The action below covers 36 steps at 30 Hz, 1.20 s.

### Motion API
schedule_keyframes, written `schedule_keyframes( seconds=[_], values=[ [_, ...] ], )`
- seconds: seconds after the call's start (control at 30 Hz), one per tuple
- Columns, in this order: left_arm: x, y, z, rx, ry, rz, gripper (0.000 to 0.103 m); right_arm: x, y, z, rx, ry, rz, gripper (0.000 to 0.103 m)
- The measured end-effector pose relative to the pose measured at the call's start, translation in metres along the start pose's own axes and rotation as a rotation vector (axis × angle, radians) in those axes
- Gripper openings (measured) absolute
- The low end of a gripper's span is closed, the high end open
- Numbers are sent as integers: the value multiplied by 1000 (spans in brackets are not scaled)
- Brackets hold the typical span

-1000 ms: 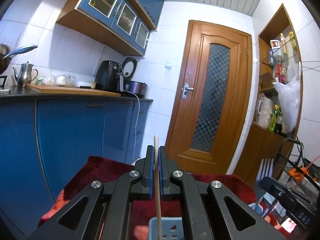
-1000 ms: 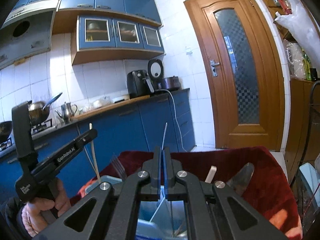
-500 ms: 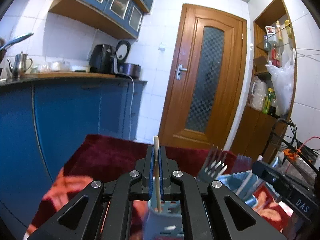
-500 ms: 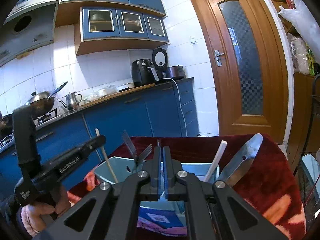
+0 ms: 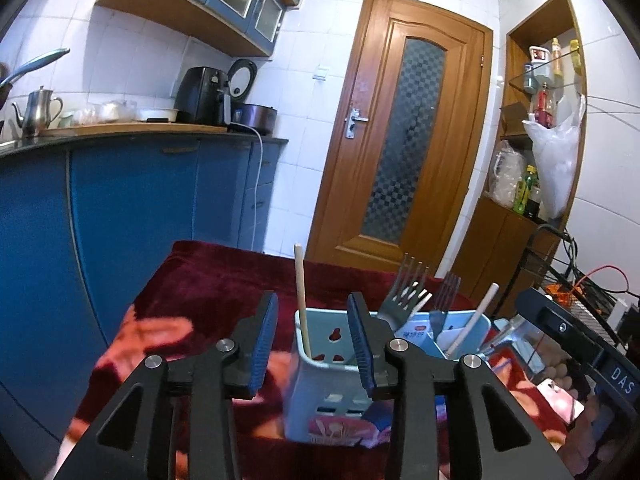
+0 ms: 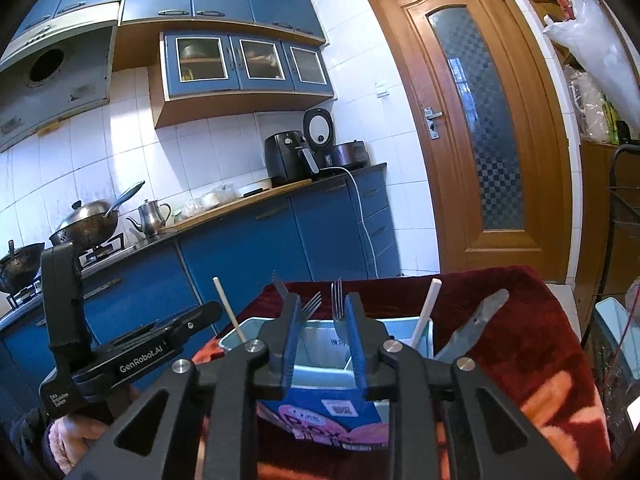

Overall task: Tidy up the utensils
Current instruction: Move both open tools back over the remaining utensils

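Note:
A light blue utensil holder (image 5: 320,384) stands on a dark red cloth. A wooden chopstick (image 5: 300,292) leans upright in its left compartment. My left gripper (image 5: 312,344) is just in front of the holder. Its jaws are opening; the chopstick rises between them with neither pad touching it. Two forks (image 5: 406,292) and a white handle (image 5: 474,322) stand in the other compartments. In the right wrist view my right gripper (image 6: 322,340) is also opening. A fork (image 6: 338,300) stands free between its jaws, inside the holder (image 6: 248,326). The left gripper's casing (image 6: 132,356) is at the left.
A grey knife (image 6: 476,324) leans at the holder's right end. Blue kitchen cabinets (image 5: 120,208) run along the left, and a wooden door (image 5: 400,140) is behind. A wire rack with cables (image 5: 580,292) stands to the right. The red cloth (image 5: 208,280) stretches beyond the holder.
Both grippers were shut, the left on the chopstick and the right on a thin utensil; both have opened and let go. The views have dropped toward the holder.

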<state>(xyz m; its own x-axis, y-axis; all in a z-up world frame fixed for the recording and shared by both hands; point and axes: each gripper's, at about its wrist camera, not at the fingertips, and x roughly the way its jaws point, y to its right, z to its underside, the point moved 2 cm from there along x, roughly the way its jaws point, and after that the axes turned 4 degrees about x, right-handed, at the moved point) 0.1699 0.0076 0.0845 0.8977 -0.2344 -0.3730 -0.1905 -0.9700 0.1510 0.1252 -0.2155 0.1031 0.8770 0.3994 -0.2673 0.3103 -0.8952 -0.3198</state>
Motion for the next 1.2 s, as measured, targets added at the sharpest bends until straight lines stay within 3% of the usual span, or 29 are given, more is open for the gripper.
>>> schedule_keyframes(
  seconds=[0.53,1.2],
  values=[
    [-52,7,17,31,-133,13,39,-48,-19,20,0,-93,51,30],
    [-65,31,82,60,-431,48,39,-80,-5,76,63,-251,114,34]
  ],
)
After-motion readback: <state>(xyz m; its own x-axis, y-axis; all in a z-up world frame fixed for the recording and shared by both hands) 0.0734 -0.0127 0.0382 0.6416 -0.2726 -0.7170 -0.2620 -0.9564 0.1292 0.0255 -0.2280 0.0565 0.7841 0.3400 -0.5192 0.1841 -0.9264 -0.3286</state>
